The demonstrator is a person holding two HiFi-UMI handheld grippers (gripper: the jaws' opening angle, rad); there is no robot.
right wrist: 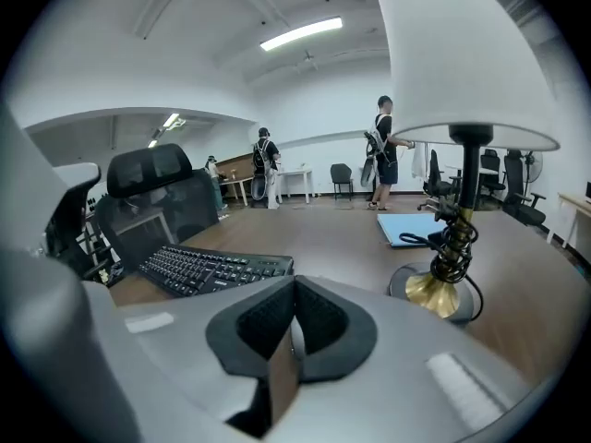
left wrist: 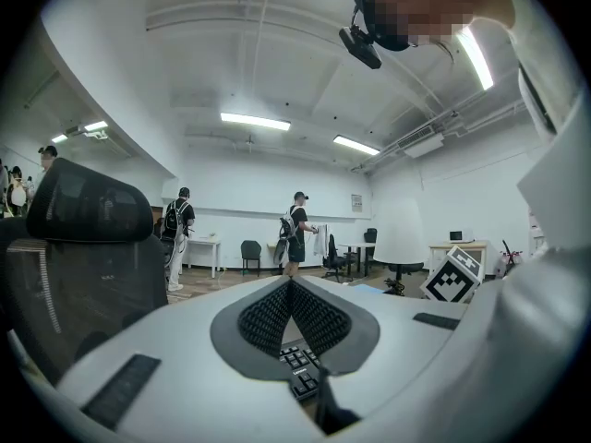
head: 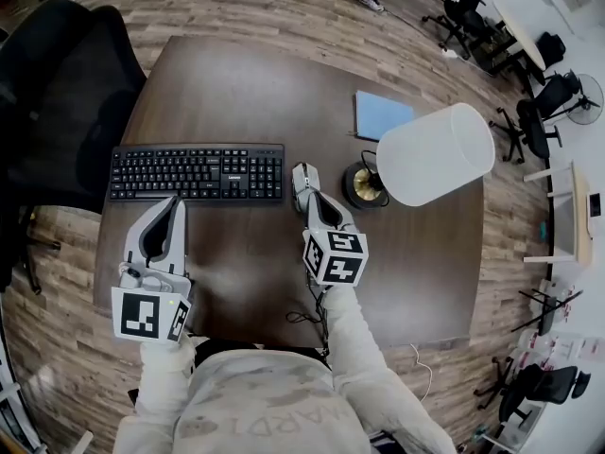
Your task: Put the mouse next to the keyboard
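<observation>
We are seeing the mouse (head: 303,180) lying on the counter (head: 236,83) just right of the keyboard (head: 197,174). The right hand-held gripper (head: 318,204) is sitting at its rear with its tips pressed together, and we are not managing to tell whether they are touching it. The left hand-held gripper (head: 172,204) is likewise pressed together on nothing, hovering near the keyboard's front edge. We are judging the main risk to be a stray nudge. Closed tips drawing back carelessly could be dragging the mouse askew or shoving it toward the lamp (head: 364,185) standing near on its right.
</observation>
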